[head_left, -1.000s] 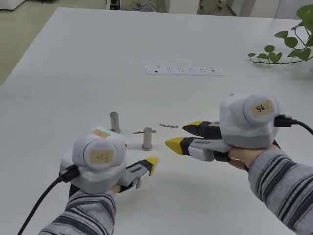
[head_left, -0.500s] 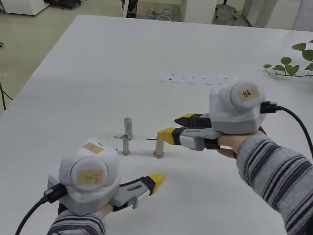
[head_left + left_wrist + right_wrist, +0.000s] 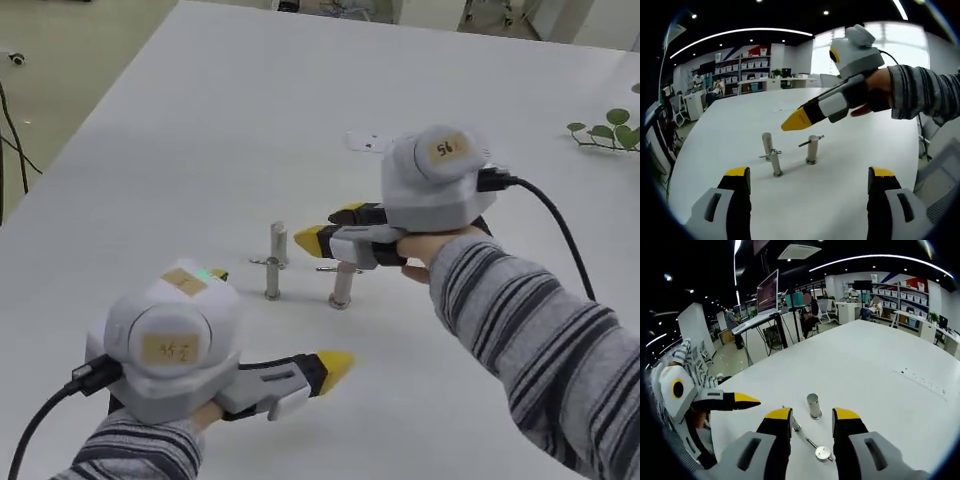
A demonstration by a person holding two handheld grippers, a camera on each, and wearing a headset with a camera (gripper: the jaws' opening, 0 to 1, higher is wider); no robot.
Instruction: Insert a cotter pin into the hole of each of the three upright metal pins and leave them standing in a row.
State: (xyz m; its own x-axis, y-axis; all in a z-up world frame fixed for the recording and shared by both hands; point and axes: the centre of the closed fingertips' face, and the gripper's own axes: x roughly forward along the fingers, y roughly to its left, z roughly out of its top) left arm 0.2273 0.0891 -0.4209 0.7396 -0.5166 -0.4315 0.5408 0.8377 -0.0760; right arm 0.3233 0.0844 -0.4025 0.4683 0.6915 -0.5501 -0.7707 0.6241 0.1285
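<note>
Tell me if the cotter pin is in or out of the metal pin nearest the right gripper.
In: the cotter pin passes through the top of that upright metal pin, sticking out on both sides.

On the worktop (image 3: 180, 120), the rear metal pin (image 3: 279, 243) stands just behind the front metal pin (image 3: 272, 279), with the right-hand metal pin (image 3: 342, 285) beside them. The right hand-held gripper (image 3: 325, 225) hangs above the right-hand one. The left hand-held gripper (image 3: 277, 318) sits before all 3. A power strip (image 3: 362, 142) lies farther back, and a plant (image 3: 610, 135) is at the far right.

3 pins (image 3: 272, 278) under right gripper (image 3: 327, 224), open tabletop (image 3: 250, 120) around
</note>
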